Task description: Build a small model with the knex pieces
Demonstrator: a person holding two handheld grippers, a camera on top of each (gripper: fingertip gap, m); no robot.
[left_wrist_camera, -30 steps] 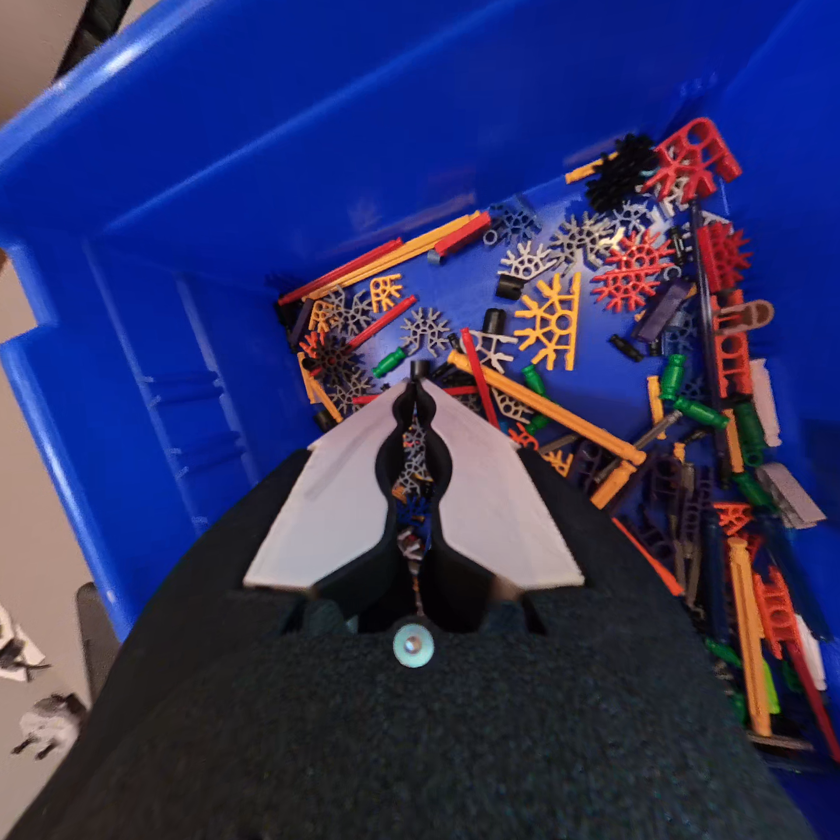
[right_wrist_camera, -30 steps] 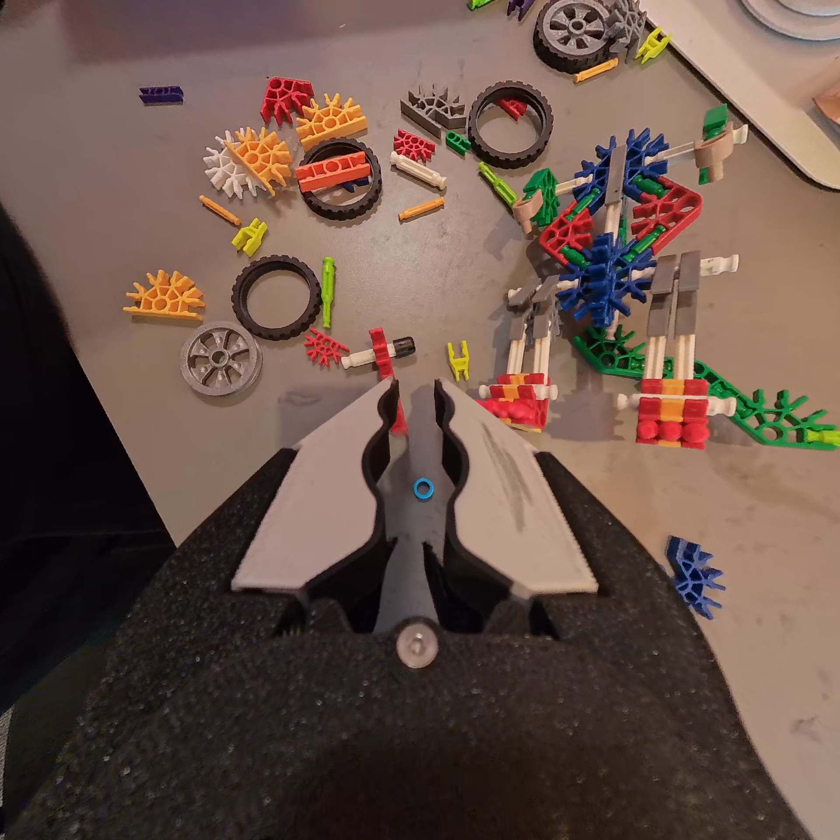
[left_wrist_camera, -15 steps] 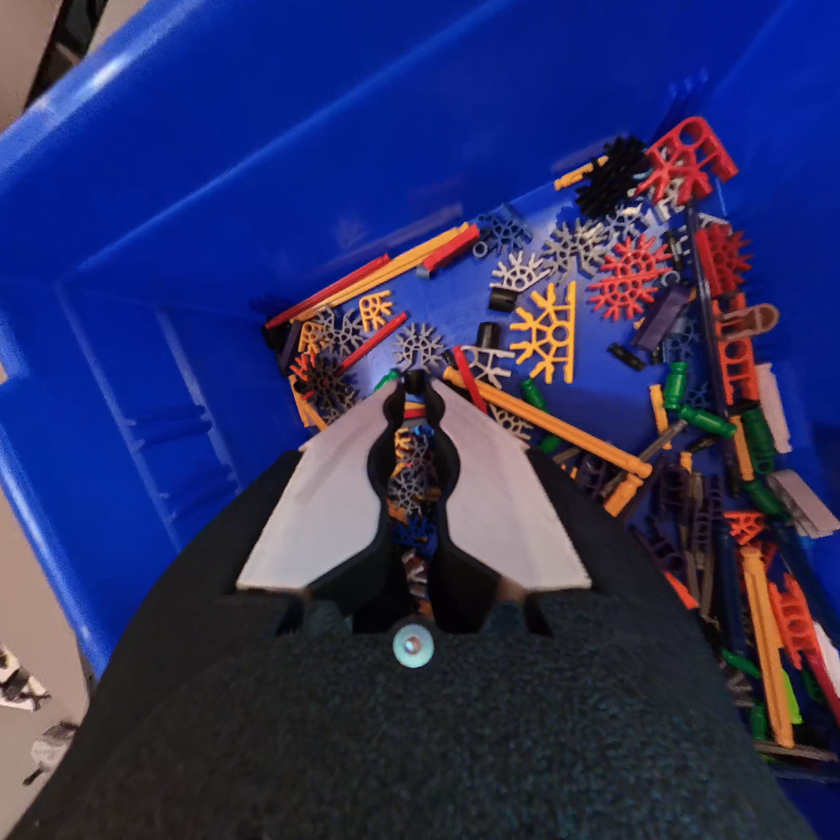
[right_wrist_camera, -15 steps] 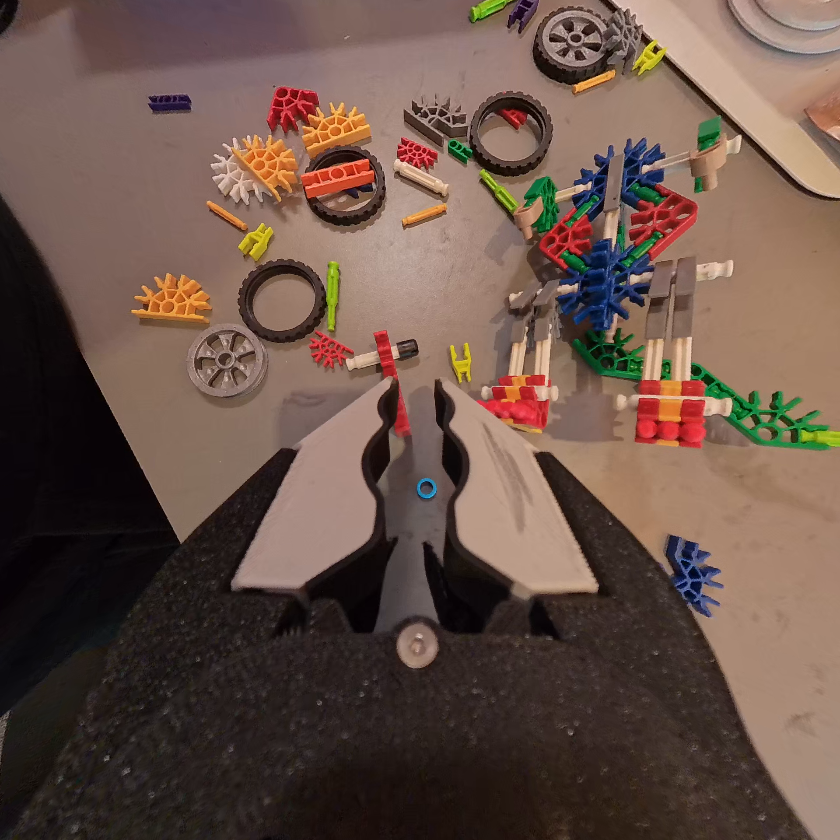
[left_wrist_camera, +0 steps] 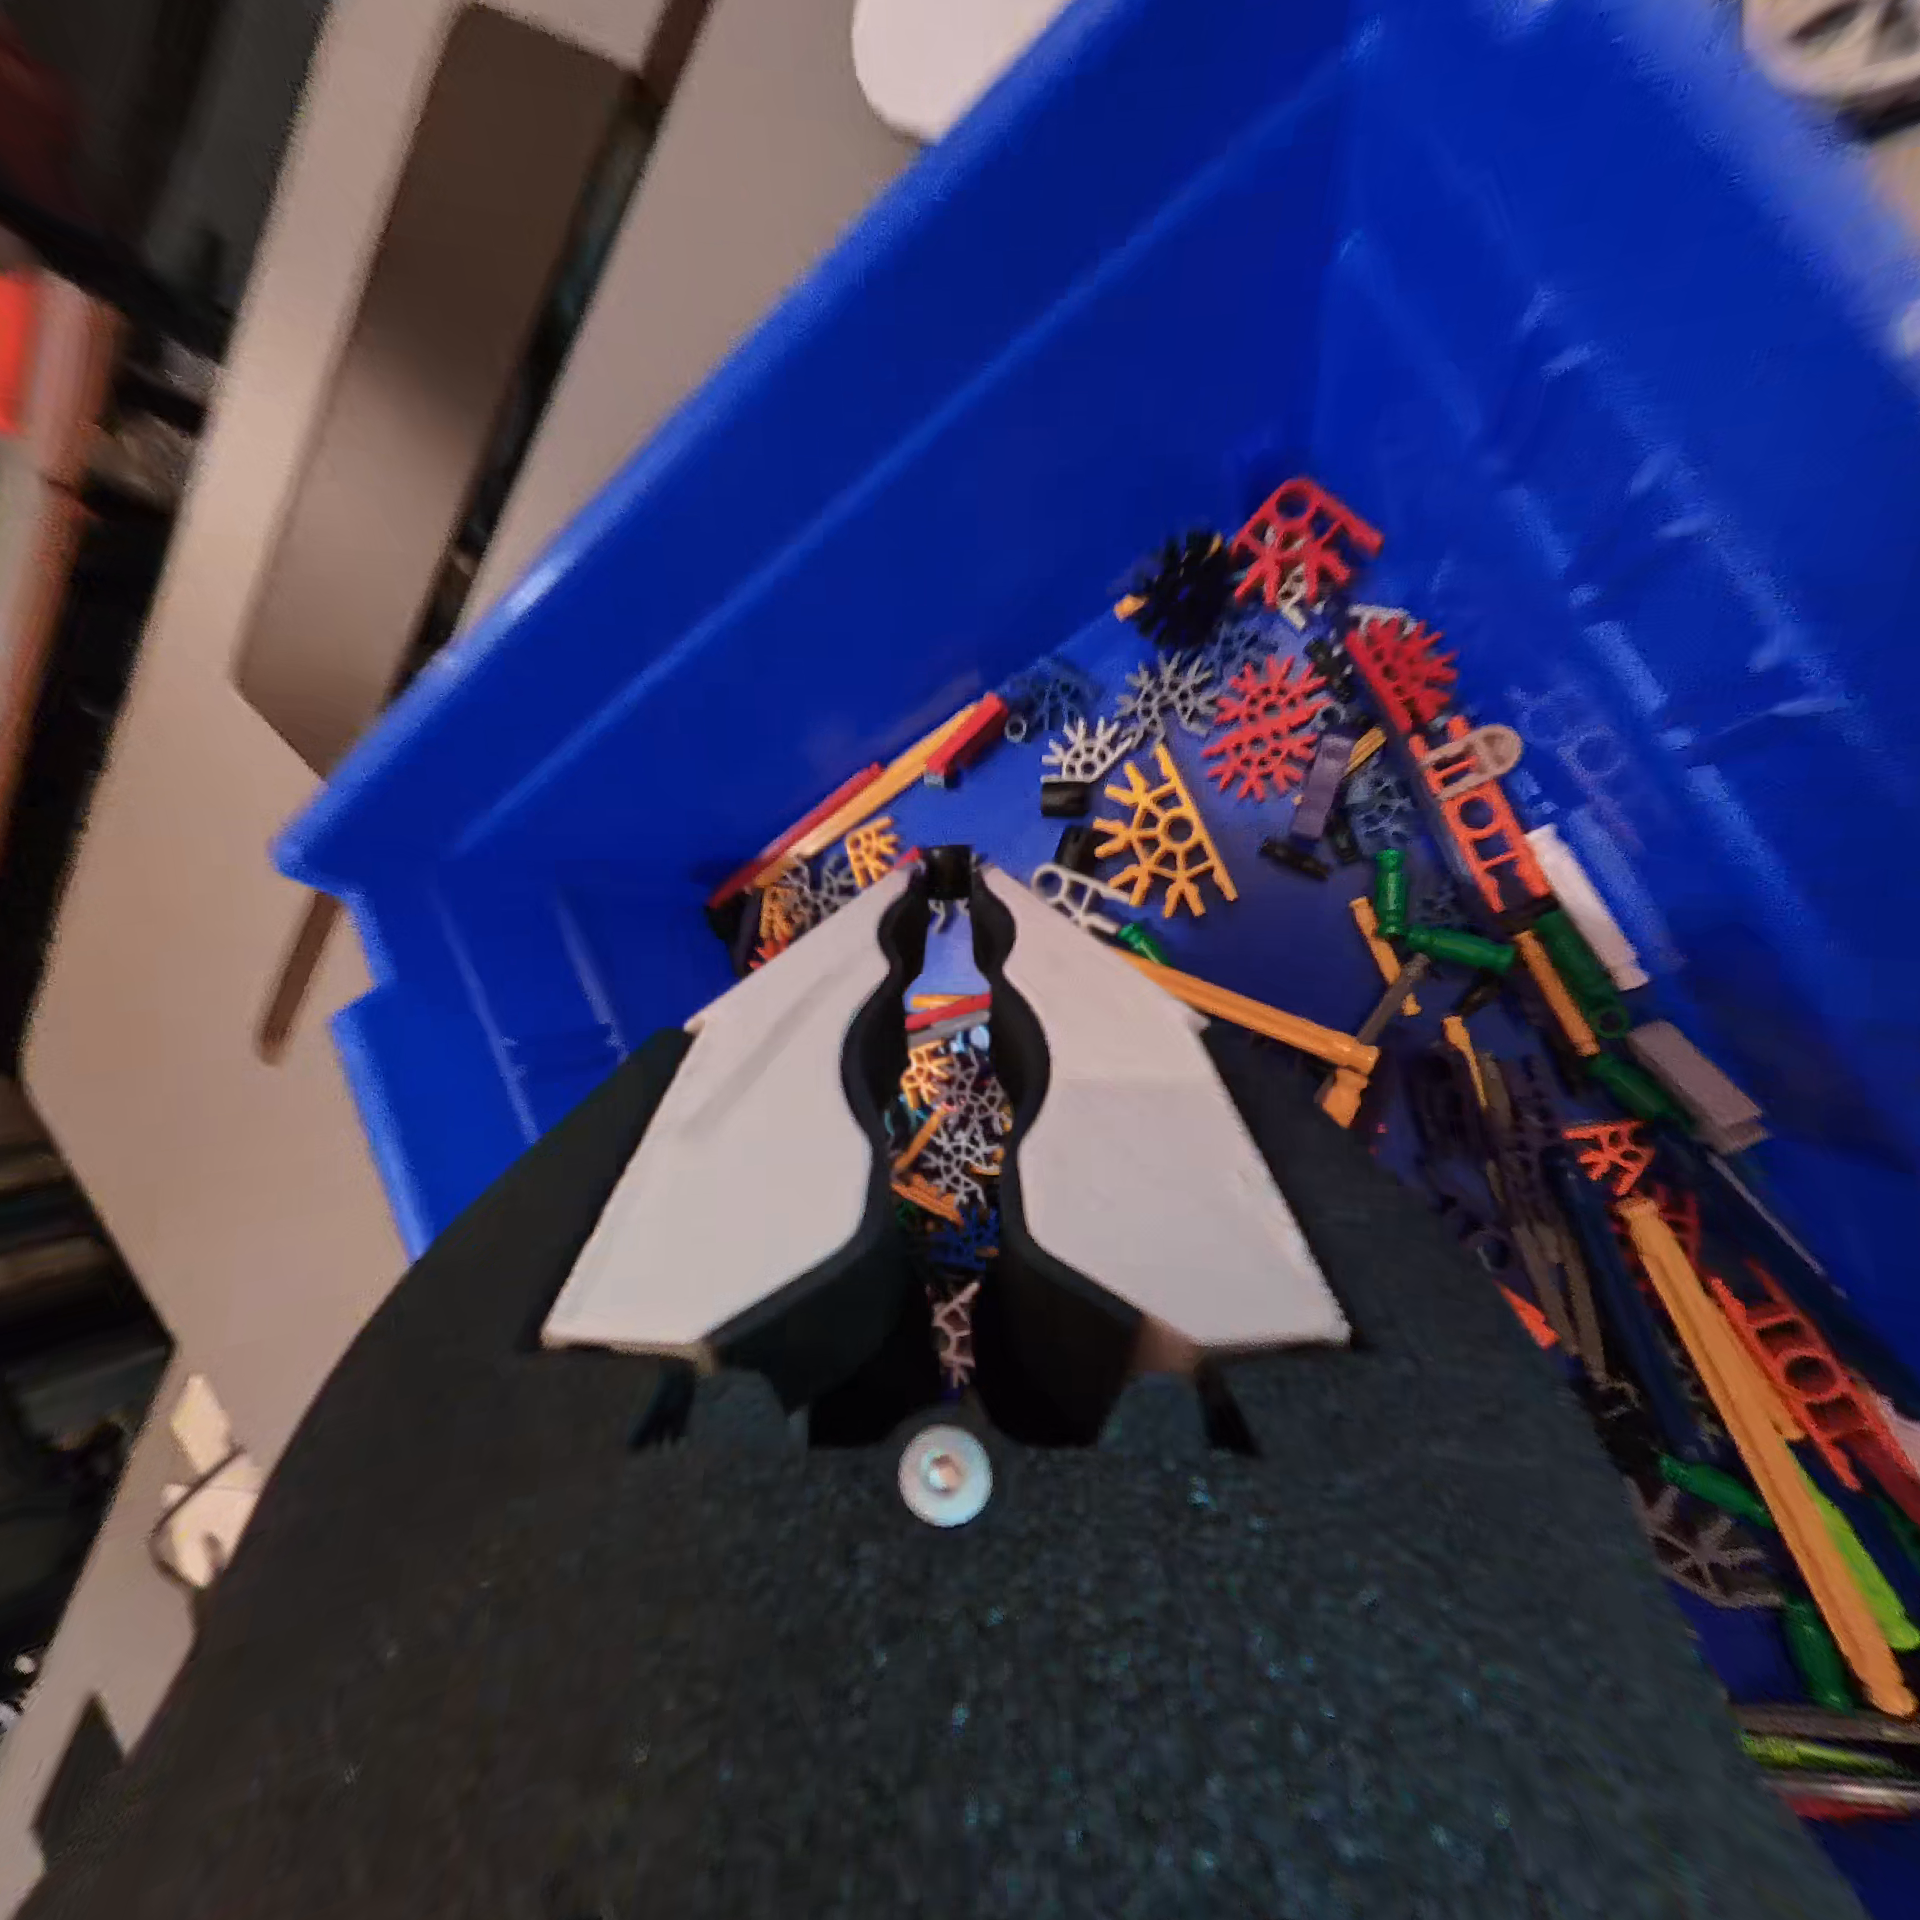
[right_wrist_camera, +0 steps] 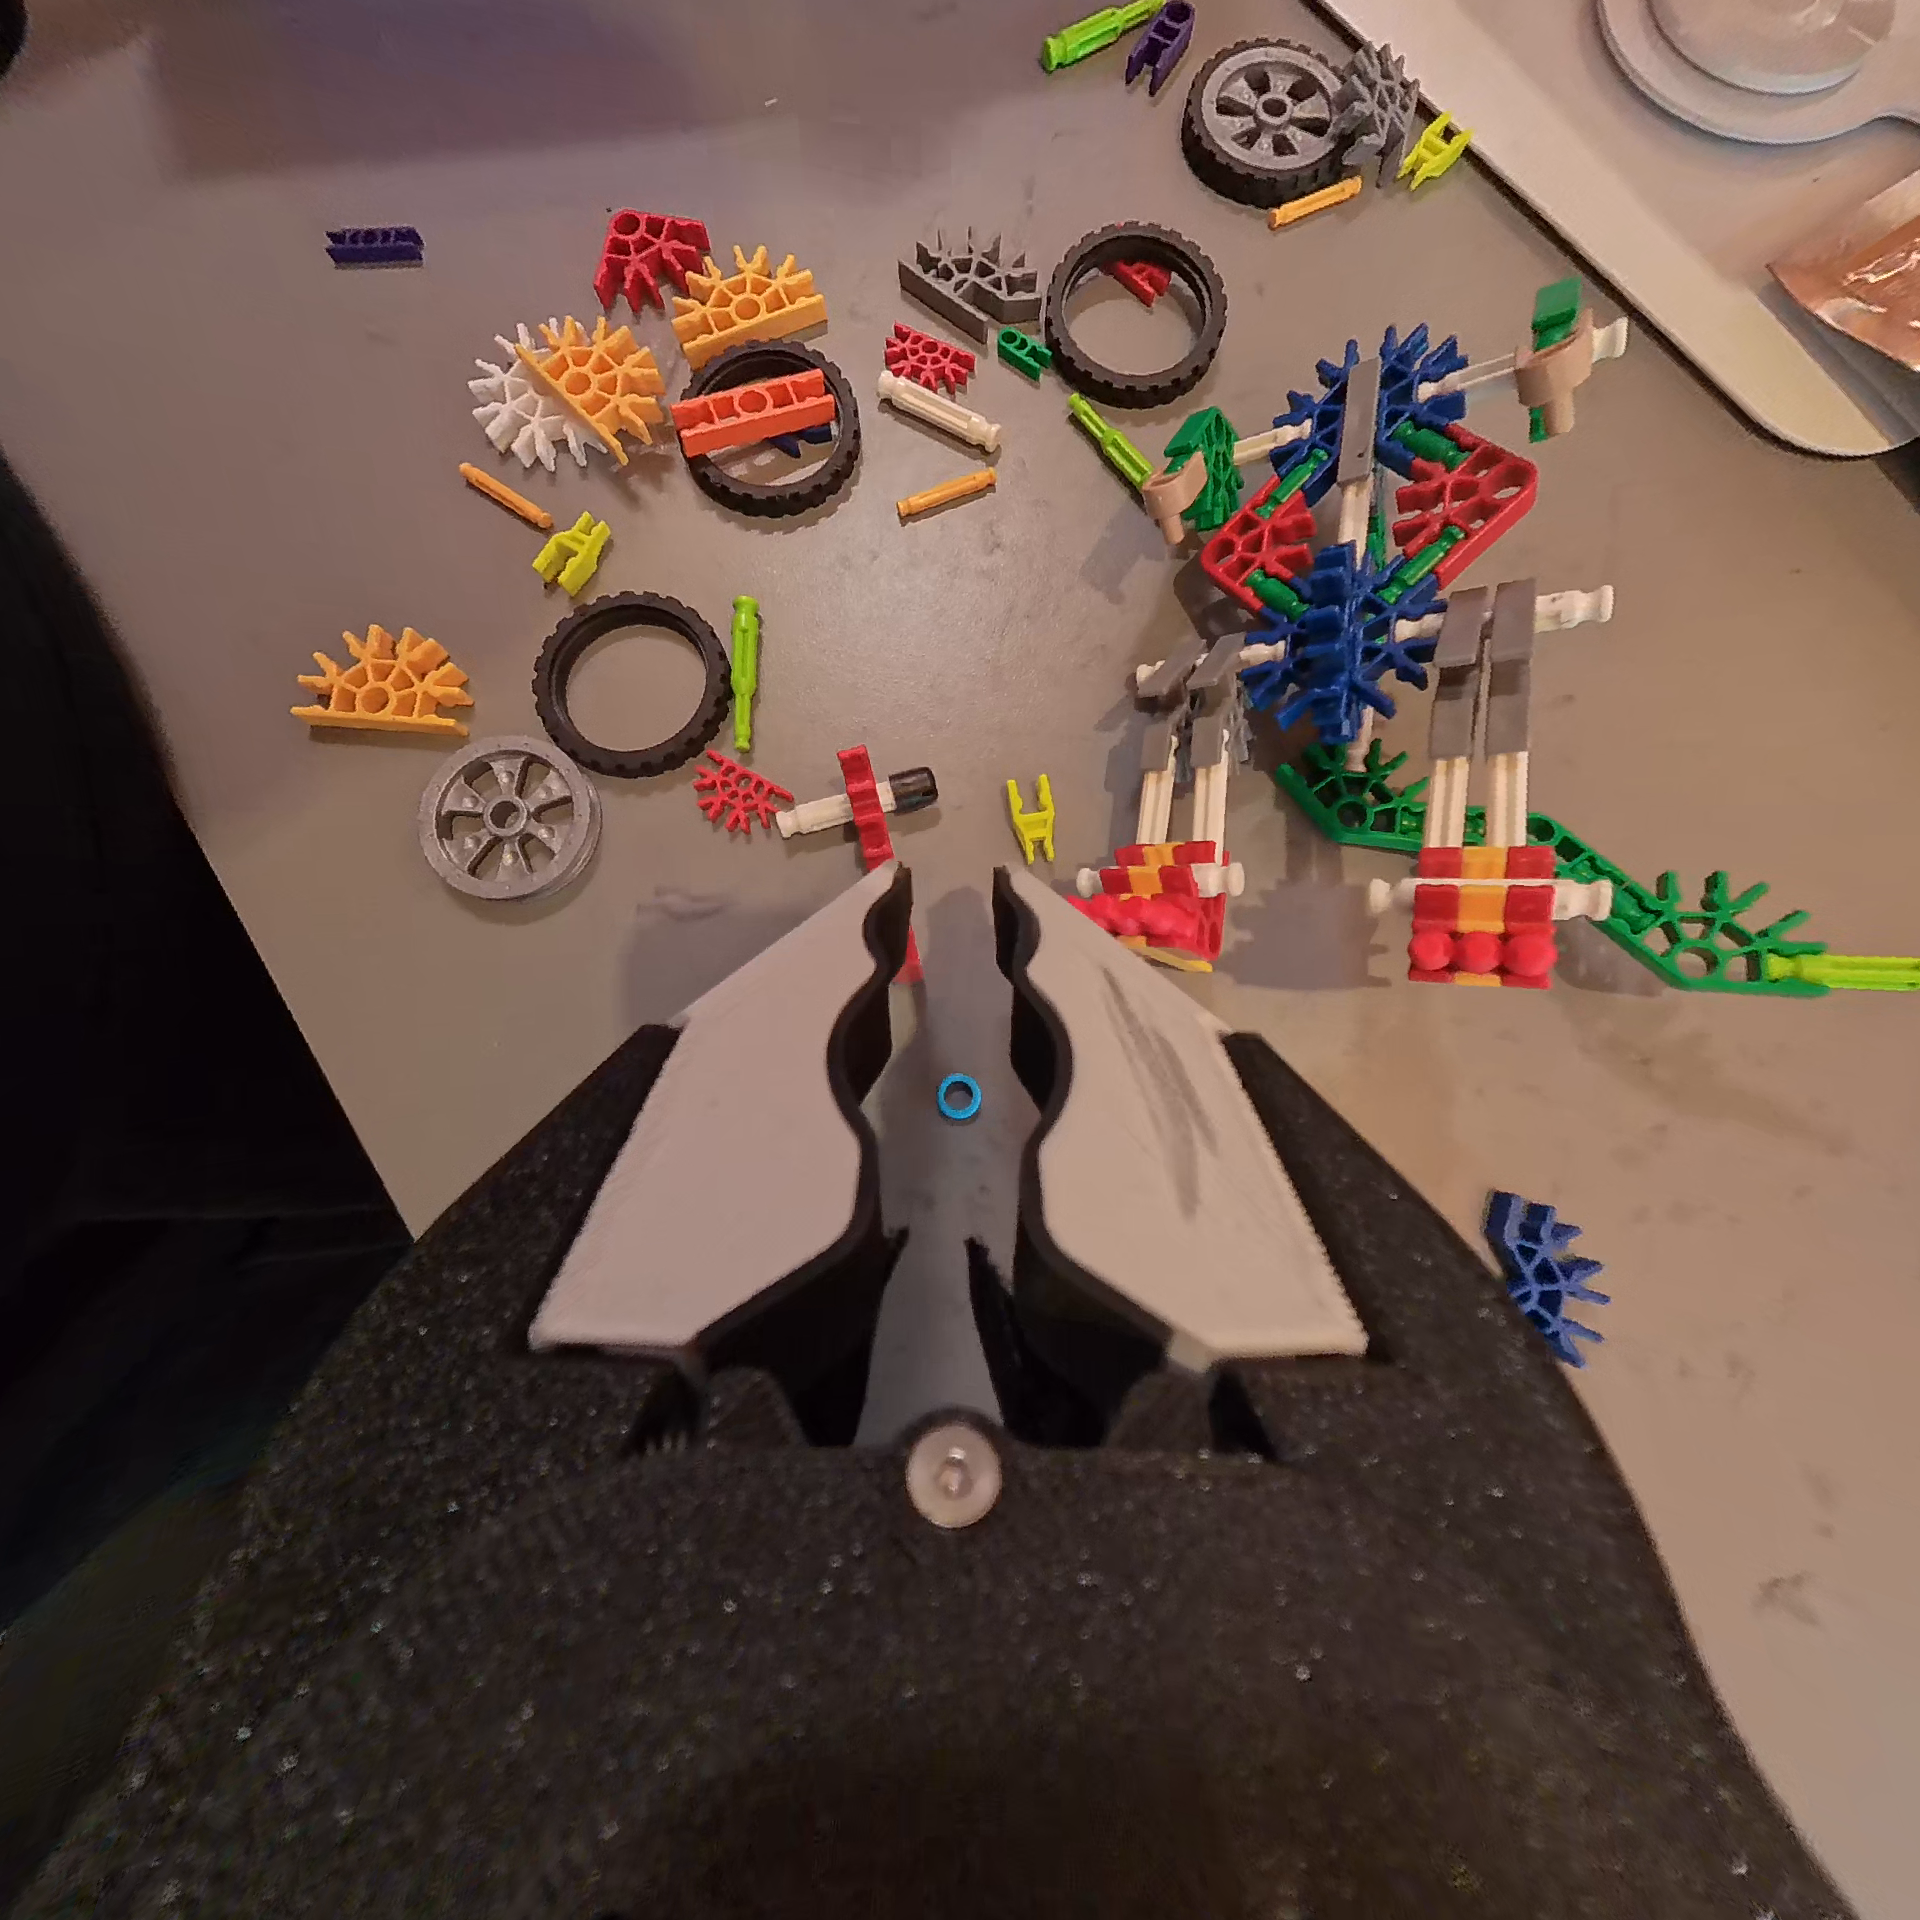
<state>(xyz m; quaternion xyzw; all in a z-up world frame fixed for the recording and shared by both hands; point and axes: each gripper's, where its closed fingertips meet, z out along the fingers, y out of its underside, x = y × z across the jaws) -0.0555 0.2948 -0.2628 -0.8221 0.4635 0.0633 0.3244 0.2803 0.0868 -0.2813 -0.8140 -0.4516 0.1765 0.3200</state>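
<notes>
Between left gripper fingertips: small black piece, pinched, held above blue bin. Below, on the bin floor: loose rods and connectors, among them a yellow fan connector and red snowflake connector. Seen only in the right wrist view: right gripper, fingers slightly apart and holding nothing, over grey table. Under it a blue ring; just beyond, white rod with red connector; farther right, built model; black tyres scattered left.
</notes>
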